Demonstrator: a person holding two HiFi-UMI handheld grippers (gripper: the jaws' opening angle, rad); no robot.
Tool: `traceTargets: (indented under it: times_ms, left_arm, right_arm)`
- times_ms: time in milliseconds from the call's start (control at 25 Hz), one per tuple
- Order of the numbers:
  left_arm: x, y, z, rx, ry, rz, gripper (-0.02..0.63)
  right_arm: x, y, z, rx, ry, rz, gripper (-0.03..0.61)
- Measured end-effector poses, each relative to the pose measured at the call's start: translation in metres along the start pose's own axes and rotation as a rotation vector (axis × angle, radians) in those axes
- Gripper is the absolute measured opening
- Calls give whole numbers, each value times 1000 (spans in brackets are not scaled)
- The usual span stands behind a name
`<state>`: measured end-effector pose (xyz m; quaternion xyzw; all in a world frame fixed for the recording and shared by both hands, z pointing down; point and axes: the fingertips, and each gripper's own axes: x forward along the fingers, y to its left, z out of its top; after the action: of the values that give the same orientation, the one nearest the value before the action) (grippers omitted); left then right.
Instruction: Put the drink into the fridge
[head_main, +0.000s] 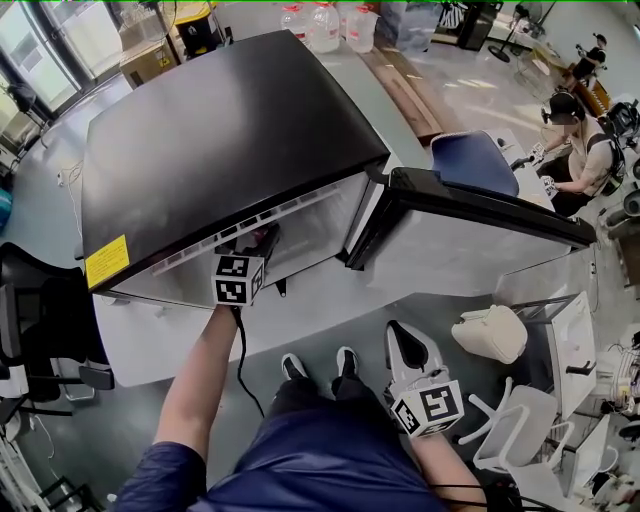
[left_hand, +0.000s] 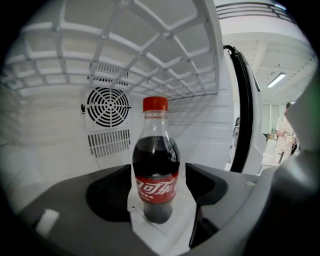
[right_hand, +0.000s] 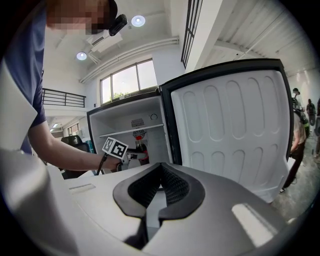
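A cola bottle (left_hand: 155, 180) with a red cap and red label stands upright on the floor of the small black-topped fridge (head_main: 230, 130). My left gripper (left_hand: 157, 167) is inside the fridge and open, one jaw on each side of the bottle with a small gap left and right. In the head view this left gripper (head_main: 262, 240) reaches under the fridge's top edge. The fridge door (head_main: 470, 230) hangs wide open to the right. My right gripper (head_main: 405, 345) is held low by my legs, shut and holding nothing. In the right gripper view, the right gripper (right_hand: 160, 166) points toward the bottle (right_hand: 140, 145).
A white wire shelf (left_hand: 150, 50) runs above the bottle, with a round fan vent (left_hand: 107, 106) on the back wall. A white bag (head_main: 490, 332) and white chairs (head_main: 530, 425) stand at my right, a black chair (head_main: 40, 300) at my left. A person (head_main: 580, 150) sits beyond the door.
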<state>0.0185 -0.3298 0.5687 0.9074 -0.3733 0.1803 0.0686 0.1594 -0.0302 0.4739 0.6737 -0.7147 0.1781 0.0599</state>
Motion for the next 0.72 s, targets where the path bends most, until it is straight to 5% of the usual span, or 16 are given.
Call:
traceTargets:
  times_ms: [480, 720]
  left_arm:
    - [-82, -33, 9, -24, -64, -7, 313]
    - [-140, -70, 32, -18, -161, -61, 190]
  right_arm:
    - [23, 13, 17, -47, -20, 100, 6]
    - [39, 23, 26, -58, -35, 155, 6]
